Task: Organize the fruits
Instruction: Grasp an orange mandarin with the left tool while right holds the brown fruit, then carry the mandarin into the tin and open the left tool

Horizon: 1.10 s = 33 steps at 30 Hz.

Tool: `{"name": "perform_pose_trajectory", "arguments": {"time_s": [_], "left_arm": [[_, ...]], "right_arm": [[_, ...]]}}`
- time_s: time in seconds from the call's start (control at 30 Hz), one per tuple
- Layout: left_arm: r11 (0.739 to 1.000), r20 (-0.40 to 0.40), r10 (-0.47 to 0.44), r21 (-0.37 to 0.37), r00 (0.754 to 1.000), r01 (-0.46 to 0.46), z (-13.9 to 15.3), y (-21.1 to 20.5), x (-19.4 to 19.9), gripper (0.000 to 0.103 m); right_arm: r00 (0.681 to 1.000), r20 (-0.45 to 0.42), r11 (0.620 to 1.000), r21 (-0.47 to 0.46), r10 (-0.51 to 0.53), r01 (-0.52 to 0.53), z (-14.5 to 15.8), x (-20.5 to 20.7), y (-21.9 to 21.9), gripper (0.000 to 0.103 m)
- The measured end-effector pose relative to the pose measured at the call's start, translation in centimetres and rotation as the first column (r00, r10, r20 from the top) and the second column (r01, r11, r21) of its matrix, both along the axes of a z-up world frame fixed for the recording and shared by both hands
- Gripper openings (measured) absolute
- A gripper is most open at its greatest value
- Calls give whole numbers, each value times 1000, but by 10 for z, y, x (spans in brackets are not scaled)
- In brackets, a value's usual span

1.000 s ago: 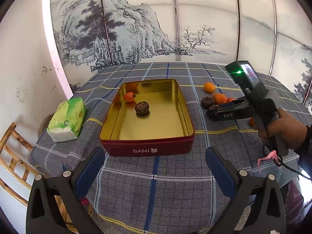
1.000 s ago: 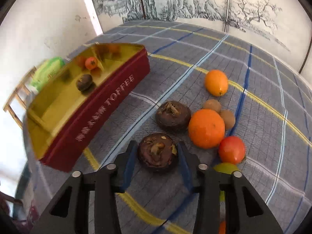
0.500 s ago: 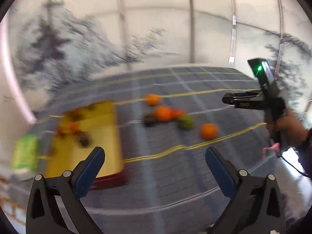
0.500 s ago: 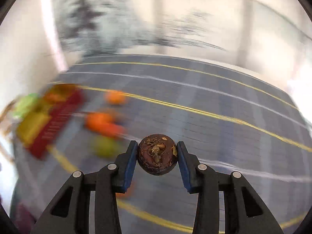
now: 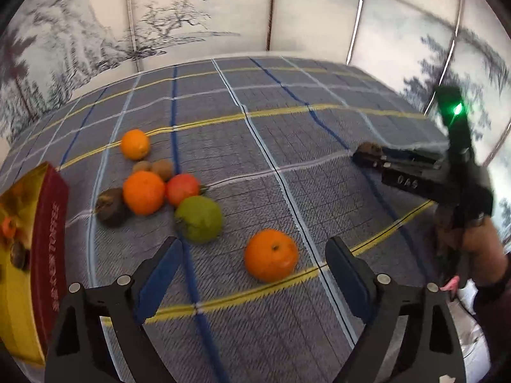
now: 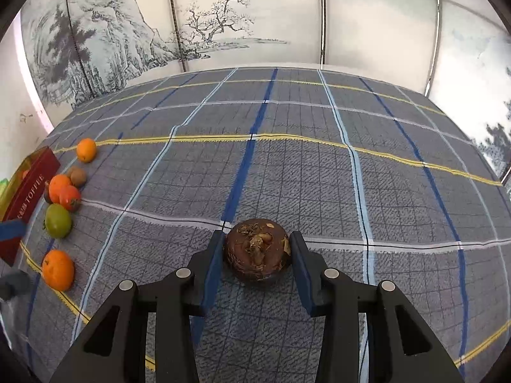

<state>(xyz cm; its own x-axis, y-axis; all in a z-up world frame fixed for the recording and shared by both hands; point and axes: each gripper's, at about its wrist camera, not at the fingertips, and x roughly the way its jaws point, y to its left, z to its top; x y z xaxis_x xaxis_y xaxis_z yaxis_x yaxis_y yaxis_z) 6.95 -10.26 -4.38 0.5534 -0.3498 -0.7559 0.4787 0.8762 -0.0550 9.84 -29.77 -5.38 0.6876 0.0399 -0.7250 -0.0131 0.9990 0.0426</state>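
Observation:
My right gripper (image 6: pixel 257 252) is shut on a dark brown round fruit (image 6: pixel 257 253) and holds it over the checked tablecloth, far right of the other fruit; it also shows in the left wrist view (image 5: pixel 367 156). My left gripper (image 5: pixel 254 271) is open and empty, with a lone orange (image 5: pixel 270 254) between and just beyond its fingers. A cluster lies further left: a green fruit (image 5: pixel 199 218), a red fruit (image 5: pixel 182 189), an orange (image 5: pixel 143 192), a dark brown fruit (image 5: pixel 110 206), two small brown fruits (image 5: pixel 156 167) and a far orange (image 5: pixel 135 143). The red-and-gold tin (image 5: pixel 48 223) sits at the left edge.
The tin holds a small orange-red fruit (image 5: pixel 8 226) and a dark fruit (image 5: pixel 19 255). The table is covered by a blue-grey checked cloth (image 6: pixel 319 166). Painted screen panels (image 6: pixel 223 25) stand behind the table. The person's hand (image 5: pixel 472 239) holds the right gripper.
My right gripper lifted the dark brown fruit from the cluster and carried it to the right. My left gripper swung right, from facing the tin to facing the loose fruit.

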Motion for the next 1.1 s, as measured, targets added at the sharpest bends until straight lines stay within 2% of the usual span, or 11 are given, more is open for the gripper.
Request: {"name": "perform_pose_trajectory", "arguments": {"time_s": [0.03, 0.13, 0.17, 0.2, 0.4, 0.67, 0.83, 0.97, 1.1], "left_arm": [[1000, 9, -3, 22, 1000, 3, -4, -4, 0, 84], [998, 20, -15, 57, 1000, 14, -12, -14, 3, 63], [998, 20, -26, 66, 999, 25, -15, -18, 3, 39], [996, -12, -50, 69, 999, 51, -21, -21, 5, 34], [1000, -15, -12, 27, 1000, 13, -19, -9, -7, 33], [996, 61, 49, -76, 997, -44, 34, 27, -64, 33], [986, 72, 121, -120, 990, -111, 57, 62, -82, 33], [968, 74, 206, -159, 976, -193, 71, 106, -86, 33], [947, 107, 309, -122, 945, -296, 75, 152, -81, 33]], "right_arm": [[1000, 1, 1000, 3, 2, -2, 0, 0, 1, 42], [1000, 3, 1000, 13, 12, -12, 0, 1, 1, 42], [1000, 4, 1000, 20, 15, -15, 0, 1, 1, 42], [1000, 4, 1000, 23, 15, -15, 0, 0, 1, 42], [1000, 6, 999, 33, 1, -1, 0, -1, -2, 42], [1000, 2, 1000, 10, 1, -1, 0, -1, 0, 42], [1000, -1, 1000, -4, 1, -1, 1, 0, 2, 42], [1000, -4, 1000, -15, 1, -1, 1, 0, 4, 42], [1000, -7, 999, -34, 3, -3, 0, 1, 7, 42]]}}
